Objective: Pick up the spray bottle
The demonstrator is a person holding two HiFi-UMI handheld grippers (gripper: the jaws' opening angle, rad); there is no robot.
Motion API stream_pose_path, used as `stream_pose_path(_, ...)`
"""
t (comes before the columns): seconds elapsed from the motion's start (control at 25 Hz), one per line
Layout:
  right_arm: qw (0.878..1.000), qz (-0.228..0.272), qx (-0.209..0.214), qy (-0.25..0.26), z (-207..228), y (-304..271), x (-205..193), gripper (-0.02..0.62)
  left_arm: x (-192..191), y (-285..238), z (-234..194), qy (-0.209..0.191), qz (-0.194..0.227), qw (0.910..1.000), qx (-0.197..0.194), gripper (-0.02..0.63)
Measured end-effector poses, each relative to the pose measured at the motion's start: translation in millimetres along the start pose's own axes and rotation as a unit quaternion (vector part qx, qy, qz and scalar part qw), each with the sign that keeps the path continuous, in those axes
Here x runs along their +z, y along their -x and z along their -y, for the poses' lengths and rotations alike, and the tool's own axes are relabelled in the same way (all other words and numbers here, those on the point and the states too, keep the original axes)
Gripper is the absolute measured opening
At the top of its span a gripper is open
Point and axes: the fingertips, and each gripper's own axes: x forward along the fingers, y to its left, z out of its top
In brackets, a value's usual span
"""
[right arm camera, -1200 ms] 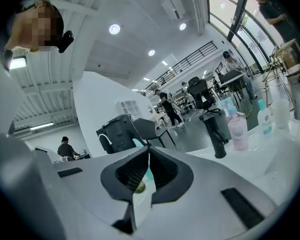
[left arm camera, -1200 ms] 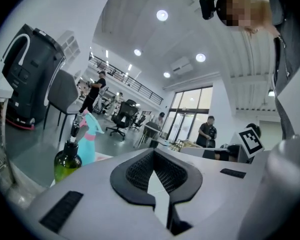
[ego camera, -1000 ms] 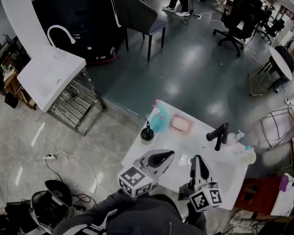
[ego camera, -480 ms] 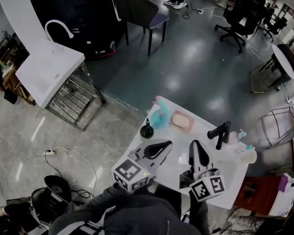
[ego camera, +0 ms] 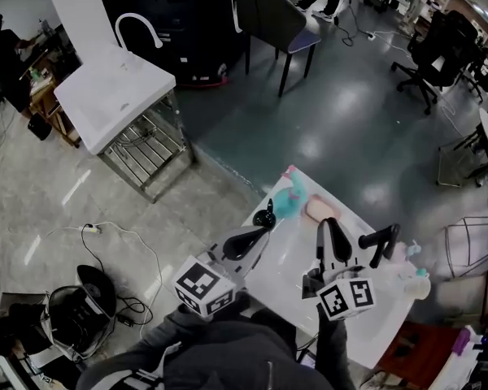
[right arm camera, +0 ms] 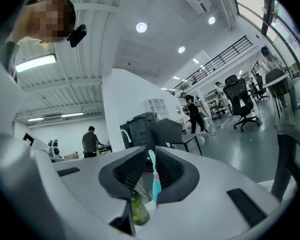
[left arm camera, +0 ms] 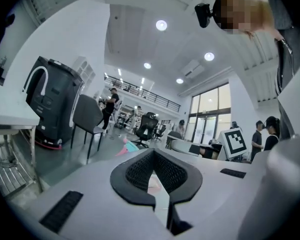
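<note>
left gripper level, jaws together, right gripper level beside it, jaws together

The spray bottle has a rounded teal body and a pink trigger head. It stands upright at the far left corner of the white table, close to the edge, with nothing gripping it. A small dark bottle stands just beside it on the left. A pink dish lies just to its right.
</note>
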Motion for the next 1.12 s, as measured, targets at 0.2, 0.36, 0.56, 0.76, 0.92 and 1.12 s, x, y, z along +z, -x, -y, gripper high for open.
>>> stream_pose_path(0.2, 0.999, -0.021, 0.035, 0.032, -9, -32, -15, 0.138, 1, 23, -24, 0.003, 0.003, 0.9987, 0.051, 0.003)
stream_pose_path(0.36, 0.997, -0.031, 0.047, 0.043, -7, -54, -28, 0.172, -5, 37, -40, 0.010, 0.001, 0.9962, 0.087, 0.003)
stream_pose_path(0.56, 0.997, -0.040, 0.053, 0.050, 0, -75, -39, 0.181, -11, 51, -54, 0.024, -0.004, 0.9922, 0.122, 0.003)
stream_pose_path(0.76, 0.996, -0.053, 0.058, 0.048, 6, -92, -52, 0.181, -15, 55, -63, 0.048, 0.003, 0.9887, 0.142, 0.003)
stream_pose_path(0.92, 0.995, -0.064, 0.064, 0.052, 5, -105, -61, 0.181, -19, 59, -71, 0.055, 0.003, 0.9857, 0.160, 0.003)
stream_pose_path(1.12, 0.994, -0.077, 0.062, 0.053, 8, -117, -71, 0.181, -23, 66, -77, 0.061, 0.001, 0.9821, 0.178, 0.003)
